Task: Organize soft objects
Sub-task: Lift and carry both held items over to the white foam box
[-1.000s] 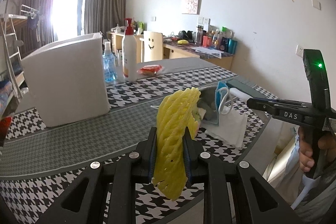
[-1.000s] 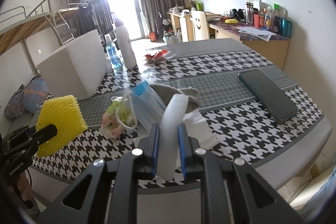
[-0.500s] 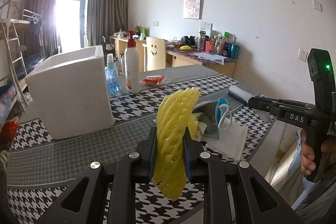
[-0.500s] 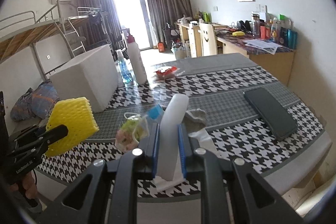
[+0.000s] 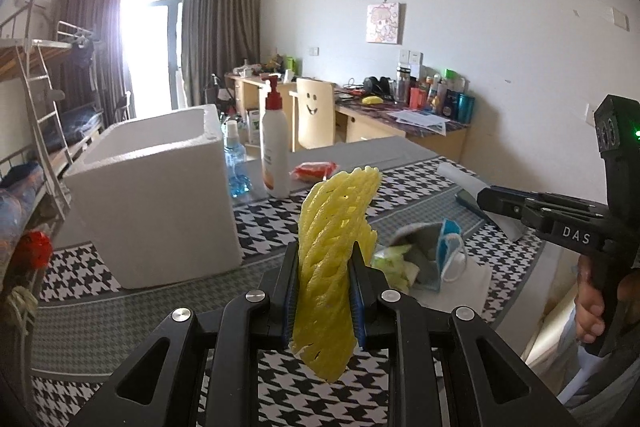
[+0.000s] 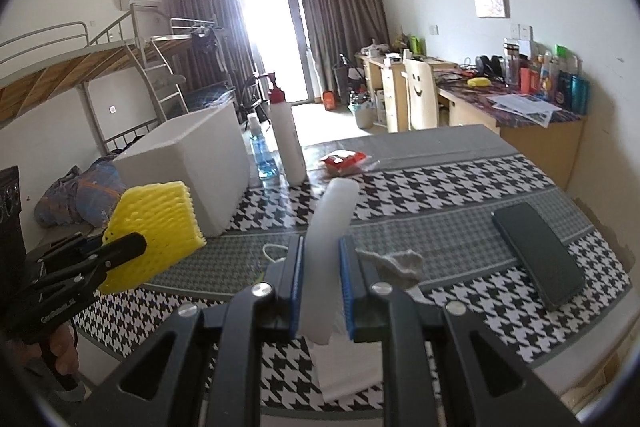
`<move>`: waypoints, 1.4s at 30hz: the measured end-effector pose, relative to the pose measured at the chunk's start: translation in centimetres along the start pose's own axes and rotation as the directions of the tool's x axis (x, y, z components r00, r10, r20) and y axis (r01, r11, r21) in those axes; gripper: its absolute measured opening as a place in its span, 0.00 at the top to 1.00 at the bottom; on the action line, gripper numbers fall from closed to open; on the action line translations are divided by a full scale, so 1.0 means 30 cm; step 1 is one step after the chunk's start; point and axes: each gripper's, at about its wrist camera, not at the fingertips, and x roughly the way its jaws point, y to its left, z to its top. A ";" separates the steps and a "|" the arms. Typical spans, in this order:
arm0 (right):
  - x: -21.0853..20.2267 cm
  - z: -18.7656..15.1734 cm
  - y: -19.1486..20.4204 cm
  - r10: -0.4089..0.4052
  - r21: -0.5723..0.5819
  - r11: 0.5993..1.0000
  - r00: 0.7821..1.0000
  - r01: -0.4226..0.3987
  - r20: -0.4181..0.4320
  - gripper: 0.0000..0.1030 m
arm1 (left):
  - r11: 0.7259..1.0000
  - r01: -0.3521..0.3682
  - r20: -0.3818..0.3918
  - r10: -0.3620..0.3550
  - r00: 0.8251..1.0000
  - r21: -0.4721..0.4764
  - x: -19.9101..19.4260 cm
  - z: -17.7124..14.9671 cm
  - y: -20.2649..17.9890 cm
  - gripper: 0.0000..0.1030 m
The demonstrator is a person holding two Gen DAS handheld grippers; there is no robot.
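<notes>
Yellow foam net (image 5: 334,255) looks spongy and meshed; white foam sheet (image 6: 326,267) smooth, matt; box (image 5: 160,195) grainy polystyrene; phone (image 6: 538,255) glossy.

Two soft pieces are up off the table, the rest lie in a heap by the white foam box (image 5: 160,195).

The yellow foam net (image 5: 334,259), a lattice sleeve, stands on edge, pinched flat, in the air to the right of the box. The white foam sheet (image 6: 330,247), a smooth strip, is clamped upright, further right. On the table right of the box: a blue face mask (image 5: 446,253), a grey cloth (image 6: 396,261), a greenish bag (image 5: 394,259), bunched together.
</notes>
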 end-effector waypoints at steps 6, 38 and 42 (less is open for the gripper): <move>0.024 0.031 0.025 0.036 -0.028 0.999 0.999 -0.035 0.015 0.80 | 1.000 -0.013 0.017 0.013 1.000 0.001 0.003 0.041 0.016 0.77; 0.119 0.226 0.139 0.120 -0.125 0.986 0.991 -0.111 0.064 0.80 | 0.996 -0.084 0.093 0.086 0.992 -0.027 0.051 0.248 0.130 0.77; 0.123 0.251 0.161 0.128 -0.144 0.983 0.989 -0.116 0.075 0.80 | 0.994 -0.101 0.109 0.104 0.989 -0.030 0.045 0.268 0.141 0.77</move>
